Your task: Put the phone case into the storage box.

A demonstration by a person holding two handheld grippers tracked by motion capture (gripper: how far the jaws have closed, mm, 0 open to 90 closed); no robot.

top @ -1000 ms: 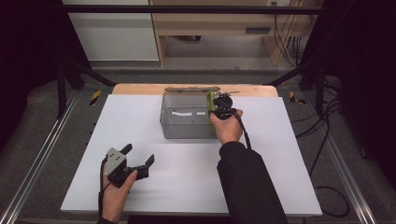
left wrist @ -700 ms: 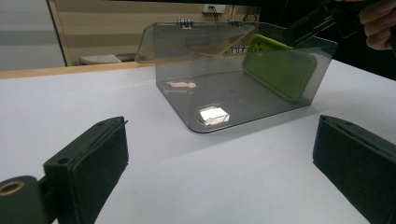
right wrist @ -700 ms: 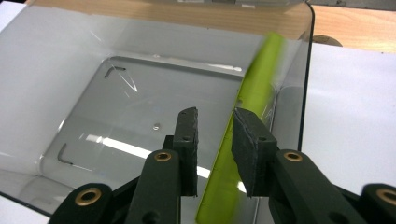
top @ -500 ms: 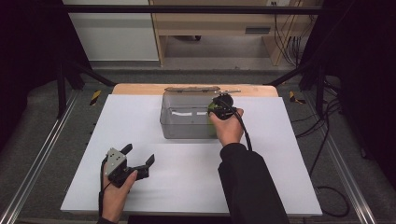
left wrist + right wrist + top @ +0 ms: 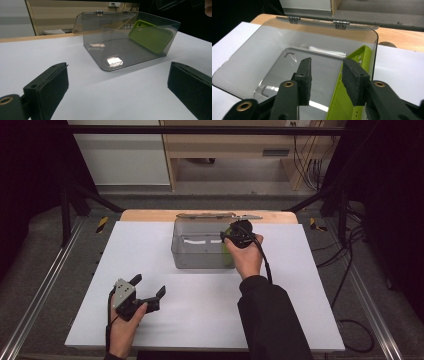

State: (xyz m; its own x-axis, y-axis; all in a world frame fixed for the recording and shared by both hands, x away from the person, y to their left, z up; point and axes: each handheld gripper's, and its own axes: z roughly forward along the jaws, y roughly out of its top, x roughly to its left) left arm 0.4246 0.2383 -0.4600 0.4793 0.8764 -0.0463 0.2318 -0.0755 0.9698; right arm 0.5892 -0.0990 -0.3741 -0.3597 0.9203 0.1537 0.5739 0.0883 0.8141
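Right gripper (image 5: pixel 325 82) jaws just opened; green phone case (image 5: pixel 352 87) released beneath them

A dim workroom around a white table (image 5: pixel 200 320).
Grey floor (image 5: pixel 240 195) lies beyond the table. A white cabinet (image 5: pixel 120 155) and a wooden desk (image 5: pixel 235 145) stand at the back, cables (image 5: pixel 307 167) hanging by the desk. Black frame bars (image 5: pixel 75 195) flank both sides.

A white table (image 5: pixel 200 320) carries a clear hinged box (image 5: pixel 200 251) near its far edge.
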